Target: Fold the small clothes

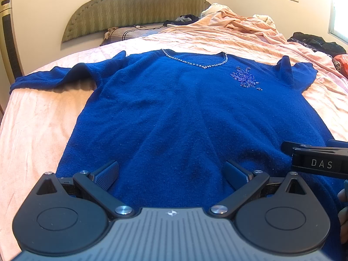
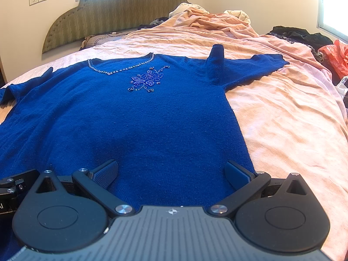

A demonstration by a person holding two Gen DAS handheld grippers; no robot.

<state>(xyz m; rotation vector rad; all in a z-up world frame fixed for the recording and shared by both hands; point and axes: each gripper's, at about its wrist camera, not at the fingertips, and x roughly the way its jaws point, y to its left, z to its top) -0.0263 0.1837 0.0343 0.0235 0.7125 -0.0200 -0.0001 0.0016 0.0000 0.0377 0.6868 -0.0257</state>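
Okay, I'm looking at the blue sweater [image 1: 174,113] spread face up on the pink bedsheet [image 1: 37,130], neckline toward the headboard [image 1: 134,6], hem nearest me. My left gripper [image 1: 171,175] hangs over the hem on the sweater's left half, fingers spread wide with nothing between them; my right gripper [image 2: 171,174] is over the hem close to the sweater's right edge, fingers also wide apart and holding nothing. The two tools sit close together, I can see each one poking into the other's view. No fold made yet by my reckoning, so I'm judging this as the approach to the first grab. Trouble spots: the knit looks thick and soft, so a shallow pinch could catch only the top layer and leave the back panel on the sheet. A nub of fabric [image 2: 215,63] stands up at the right shoulder, just beside the beaded flower [image 2: 146,80], and the left sleeve [image 1: 52,78] is lifted off the sheet; both could bunch inside a fold. And pinching low could drag the loose, wrinkled bedsheet up with the hem.
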